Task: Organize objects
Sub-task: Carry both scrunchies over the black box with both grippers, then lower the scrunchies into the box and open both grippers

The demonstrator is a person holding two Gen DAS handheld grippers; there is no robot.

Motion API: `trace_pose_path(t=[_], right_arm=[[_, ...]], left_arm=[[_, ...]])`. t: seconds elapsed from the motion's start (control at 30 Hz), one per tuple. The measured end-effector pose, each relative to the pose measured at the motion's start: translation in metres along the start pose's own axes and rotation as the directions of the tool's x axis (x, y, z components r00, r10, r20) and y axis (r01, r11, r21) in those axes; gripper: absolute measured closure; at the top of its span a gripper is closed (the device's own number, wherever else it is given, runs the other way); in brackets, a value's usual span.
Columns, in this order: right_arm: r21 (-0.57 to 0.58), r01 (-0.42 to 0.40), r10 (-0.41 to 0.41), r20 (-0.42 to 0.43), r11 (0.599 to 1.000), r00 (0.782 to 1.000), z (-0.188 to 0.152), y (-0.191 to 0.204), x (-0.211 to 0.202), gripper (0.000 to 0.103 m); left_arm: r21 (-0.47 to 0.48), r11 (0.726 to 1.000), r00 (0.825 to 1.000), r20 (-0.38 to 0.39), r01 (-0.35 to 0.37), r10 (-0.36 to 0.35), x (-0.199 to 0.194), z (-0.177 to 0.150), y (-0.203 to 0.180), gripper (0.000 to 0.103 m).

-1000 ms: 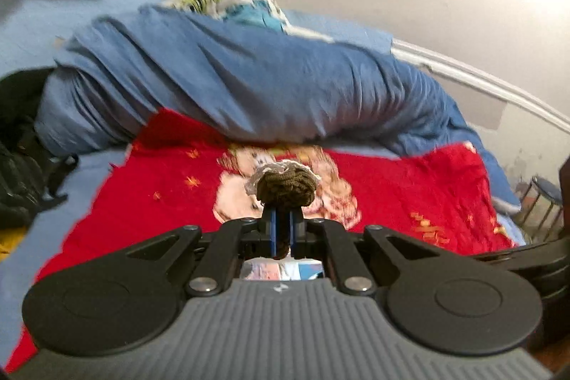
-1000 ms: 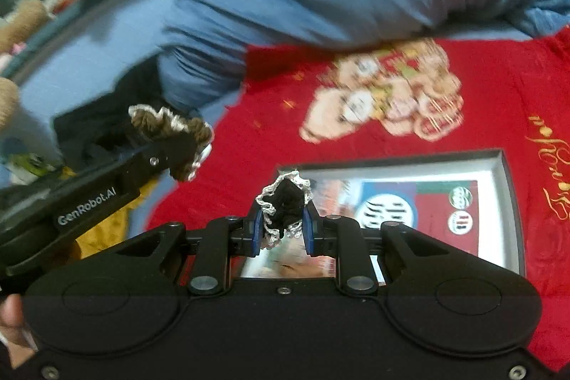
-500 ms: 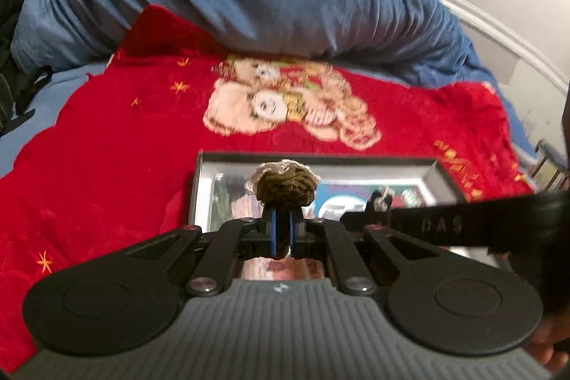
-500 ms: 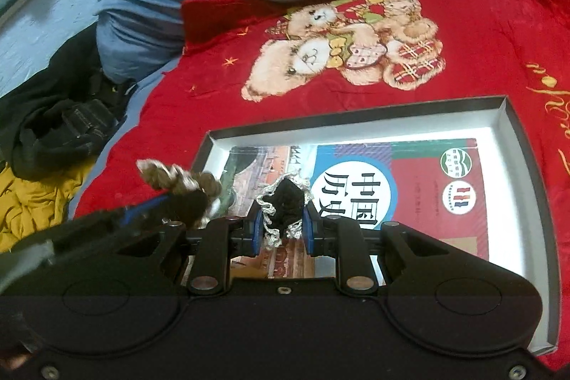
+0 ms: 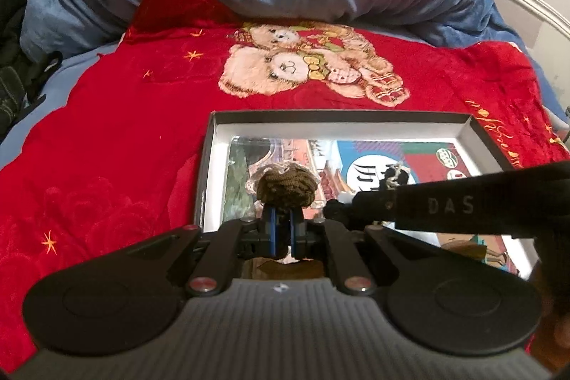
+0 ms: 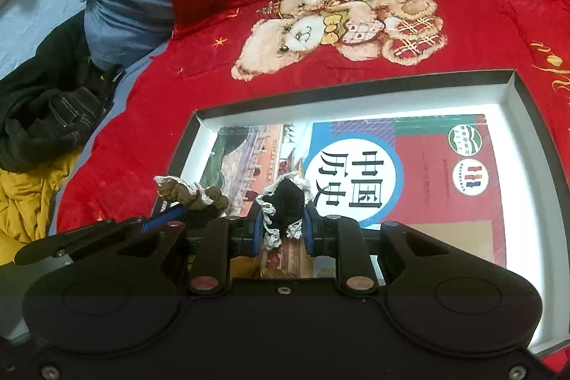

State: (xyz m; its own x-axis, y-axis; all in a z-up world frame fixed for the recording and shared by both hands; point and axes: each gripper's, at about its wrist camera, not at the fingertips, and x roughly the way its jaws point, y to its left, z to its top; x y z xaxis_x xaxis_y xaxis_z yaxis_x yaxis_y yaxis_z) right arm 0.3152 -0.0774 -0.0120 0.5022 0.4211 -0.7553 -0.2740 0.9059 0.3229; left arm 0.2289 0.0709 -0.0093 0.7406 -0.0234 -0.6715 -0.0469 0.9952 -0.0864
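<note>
Left wrist view: your left gripper (image 5: pixel 281 230) is clamped on the brown scrunchie (image 5: pixel 286 189) above the box (image 5: pixel 338 117), and right wrist view: your right gripper (image 6: pixel 283 230) pinches the black scrunchie (image 6: pixel 285 202) over the box's book (image 6: pixel 420 173), so placing is in hand; next, lower and release.

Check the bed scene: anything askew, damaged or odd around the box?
Nothing damaged. The book lies flat in the box but reads sideways in the right wrist view. A dark clothes heap sprawls beside the red blanket. Both grippers hold lace-trimmed knit pieces, brown and black.
</note>
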Motion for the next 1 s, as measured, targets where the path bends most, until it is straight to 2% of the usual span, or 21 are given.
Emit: trace_pose_path(t=[0.33,0.47,0.53,0.57,0.73,0.83,0.87,0.93,1.0], right_arm=[[0.014,0.001,-0.001,-0.008,1.000,1.000,-0.004,-0.003,0.001,0.081],[0.019,-0.004,0.004,-0.010,1.000,1.000,-0.006,-0.003,0.002,0.081],[0.019,-0.007,0.007,-0.012,1.000,1.000,-0.006,-0.003,0.003,0.081],[0.021,-0.009,0.009,-0.012,1.000,1.000,-0.006,-0.003,0.004,0.081],[0.029,-0.002,0.002,-0.005,1.000,1.000,-0.007,-0.001,0.002,0.075],[0.030,0.004,-0.004,0.009,1.000,1.000,-0.005,-0.001,-0.002,0.075],[0.037,0.002,-0.003,0.019,0.999,1.000,-0.004,-0.003,-0.005,0.071],[0.051,-0.012,0.010,0.030,0.999,0.999,-0.002,-0.007,-0.009,0.063],[0.050,-0.021,0.019,0.042,0.999,0.999,0.000,-0.009,-0.013,0.060]], left_arm=[[0.003,1.000,1.000,-0.022,-0.002,0.002,0.003,-0.002,-0.004,0.091],[0.001,1.000,1.000,-0.025,-0.001,0.002,0.004,-0.003,-0.005,0.087],[0.004,1.000,1.000,-0.025,-0.003,0.003,0.004,-0.003,-0.005,0.080],[0.003,1.000,1.000,-0.024,-0.002,0.003,0.004,-0.003,-0.005,0.070],[-0.012,1.000,1.000,-0.019,-0.009,0.009,0.002,-0.003,-0.004,0.059],[-0.049,0.999,1.000,-0.019,-0.012,0.011,0.001,0.000,0.001,0.042],[-0.062,0.998,1.000,-0.015,-0.010,0.009,-0.001,0.001,0.004,0.037],[-0.073,0.997,1.000,-0.004,-0.006,0.005,-0.004,0.003,0.007,0.034],[-0.066,0.998,1.000,0.013,-0.004,0.005,-0.008,0.006,0.008,0.029]])
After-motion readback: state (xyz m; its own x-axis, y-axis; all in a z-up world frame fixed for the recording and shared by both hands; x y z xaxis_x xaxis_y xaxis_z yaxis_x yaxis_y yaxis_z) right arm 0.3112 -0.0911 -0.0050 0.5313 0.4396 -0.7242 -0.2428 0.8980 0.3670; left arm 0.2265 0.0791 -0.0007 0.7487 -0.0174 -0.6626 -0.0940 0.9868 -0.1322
